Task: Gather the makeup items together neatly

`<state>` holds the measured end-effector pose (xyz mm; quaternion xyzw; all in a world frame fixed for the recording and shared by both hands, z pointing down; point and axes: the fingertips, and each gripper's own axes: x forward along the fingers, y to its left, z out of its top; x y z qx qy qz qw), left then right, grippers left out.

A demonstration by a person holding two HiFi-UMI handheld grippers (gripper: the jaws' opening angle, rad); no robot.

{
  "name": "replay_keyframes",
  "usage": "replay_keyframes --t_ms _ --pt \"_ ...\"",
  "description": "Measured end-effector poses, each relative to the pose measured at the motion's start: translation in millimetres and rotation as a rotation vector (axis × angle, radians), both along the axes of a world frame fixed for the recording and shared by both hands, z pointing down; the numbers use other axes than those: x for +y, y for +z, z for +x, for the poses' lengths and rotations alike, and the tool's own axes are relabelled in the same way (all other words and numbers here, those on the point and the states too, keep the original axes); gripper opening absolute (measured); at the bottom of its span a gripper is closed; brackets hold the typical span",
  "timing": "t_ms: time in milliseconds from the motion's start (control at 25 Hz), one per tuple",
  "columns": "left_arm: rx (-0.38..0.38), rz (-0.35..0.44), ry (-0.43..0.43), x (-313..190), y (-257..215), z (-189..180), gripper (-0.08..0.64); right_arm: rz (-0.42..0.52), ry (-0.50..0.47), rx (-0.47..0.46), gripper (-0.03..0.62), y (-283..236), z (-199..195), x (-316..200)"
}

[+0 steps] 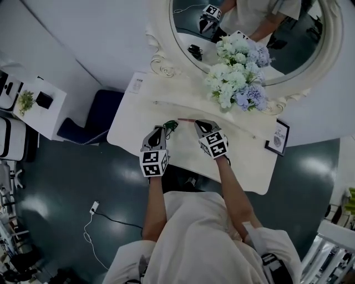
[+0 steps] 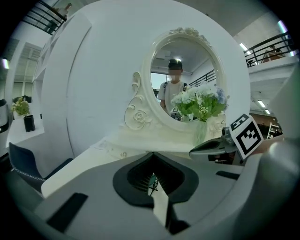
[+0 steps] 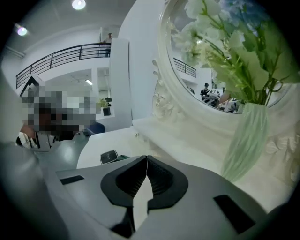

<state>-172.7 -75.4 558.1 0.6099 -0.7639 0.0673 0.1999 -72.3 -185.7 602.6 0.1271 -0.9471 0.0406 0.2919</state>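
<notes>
I'm on the approach: my left tool [image 1: 162,128] and right tool [image 1: 201,123] are both closed and empty. The small green-and-dark makeup item [image 1: 172,125] lies on the white desk [image 1: 133,130] by the left tips. Next I'd open and grasp it.

Looking at a mock dressing corner staged inside a big open hall: seeing a white vanity table [image 1: 244,158], an ornate oval mirror [image 2: 146,79] and flowers [image 1: 236,75], while taking in a dark glossy floor [image 1: 66,183], railed upper galleries [image 3: 70,51] and ceiling spotlights [image 3: 78,4].
</notes>
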Motion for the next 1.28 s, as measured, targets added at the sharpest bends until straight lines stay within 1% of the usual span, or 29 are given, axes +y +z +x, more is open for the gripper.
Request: replay_keyframes --t_ms 120,280,520,600,960,1080,1280 --pt "0.013 -0.025 0.016 -7 10 -4 0.015 -0.001 -0.049 0.051 0.041 15 -11 3" --pt "0.017 -0.029 0.026 -16 15 -11 0.015 0.004 -0.125 0.129 0.043 41 -21 2" --pt "0.033 -0.042 0.039 -18 27 -17 0.015 0.053 -0.208 0.236 0.044 69 -30 -10" --pt "0.041 -0.048 0.042 -18 33 -22 0.014 0.068 -0.228 0.262 0.061 74 -34 -13" --pt "0.089 -0.046 0.014 -26 44 -47 0.015 0.068 -0.306 0.331 0.116 95 -46 -11" --pt "0.096 -0.052 0.010 -23 48 -52 0.015 0.076 -0.328 0.352 0.117 101 -51 -11" --pt "0.110 -0.063 -0.020 -11 53 -68 0.015 0.079 -0.359 0.378 0.117 110 -56 -14"
